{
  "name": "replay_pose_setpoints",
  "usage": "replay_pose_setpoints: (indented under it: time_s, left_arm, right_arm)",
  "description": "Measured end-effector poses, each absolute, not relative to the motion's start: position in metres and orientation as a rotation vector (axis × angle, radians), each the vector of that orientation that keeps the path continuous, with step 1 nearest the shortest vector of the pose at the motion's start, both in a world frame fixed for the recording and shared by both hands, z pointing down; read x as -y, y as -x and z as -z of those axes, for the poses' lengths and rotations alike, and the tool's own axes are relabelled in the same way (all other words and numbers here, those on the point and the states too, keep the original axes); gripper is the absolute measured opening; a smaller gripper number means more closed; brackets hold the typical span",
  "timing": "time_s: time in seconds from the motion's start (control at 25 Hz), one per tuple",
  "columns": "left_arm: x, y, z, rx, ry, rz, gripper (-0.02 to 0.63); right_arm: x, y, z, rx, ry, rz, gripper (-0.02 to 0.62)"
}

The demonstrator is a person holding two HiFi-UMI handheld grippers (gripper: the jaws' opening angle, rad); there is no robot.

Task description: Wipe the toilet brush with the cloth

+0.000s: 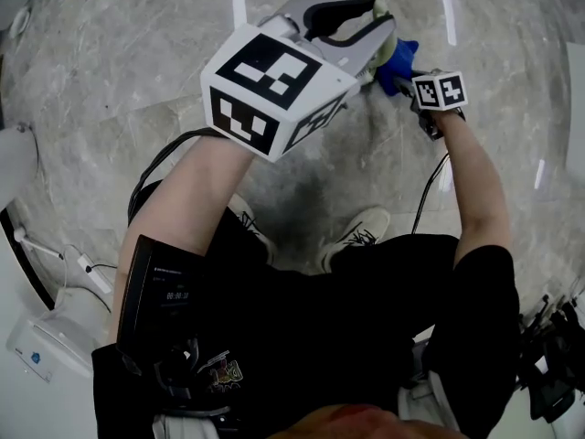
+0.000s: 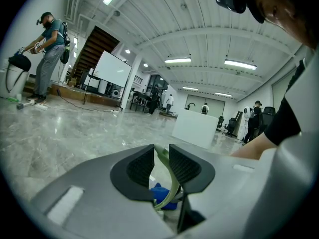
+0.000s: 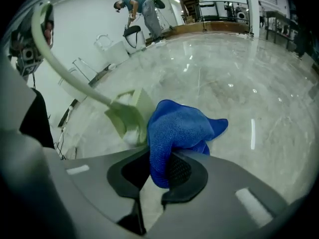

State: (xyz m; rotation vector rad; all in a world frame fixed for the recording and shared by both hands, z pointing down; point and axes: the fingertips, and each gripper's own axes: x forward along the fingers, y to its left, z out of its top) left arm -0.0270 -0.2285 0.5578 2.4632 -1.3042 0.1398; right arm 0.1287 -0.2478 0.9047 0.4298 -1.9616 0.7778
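Behind the left hand-held gripper, the toilet brush is largely hidden.

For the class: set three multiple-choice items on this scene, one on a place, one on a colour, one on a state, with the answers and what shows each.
1. Where is the cloth?
A. In the right gripper, beside the brush head
B. Flat on the floor
C. Draped over a shoe

2. What colour is the cloth?
A. Red
B. Blue
C. White

3. How do the left gripper jaws stand?
A. Wide apart and empty
B. Closed on the cloth
C. Closed on the brush handle

Answers:
1 A: the right gripper view shows it pinched between the jaws next to the head.
2 B: it is plainly blue in all views.
3 C: the pale green handle runs between the pads.
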Motion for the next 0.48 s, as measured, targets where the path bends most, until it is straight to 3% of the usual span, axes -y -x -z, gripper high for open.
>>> replay_pose_setpoints:
  time_s: [0.28, 0.48]
  left_arm:
    - [0.231, 0.026, -0.558, 1.309, -2.464, -0.134, 0.114]
    - [0.231, 0.029, -0.557, 1.314, -2.473, -0.138, 0.114]
  right_arm:
    - [0.227, -0.258, -0.94, 1.654, -0.604, -0.684, 0.06]
    - [0.254, -0.281, -0.934, 1.598, -0.797, -0.639, 0.06]
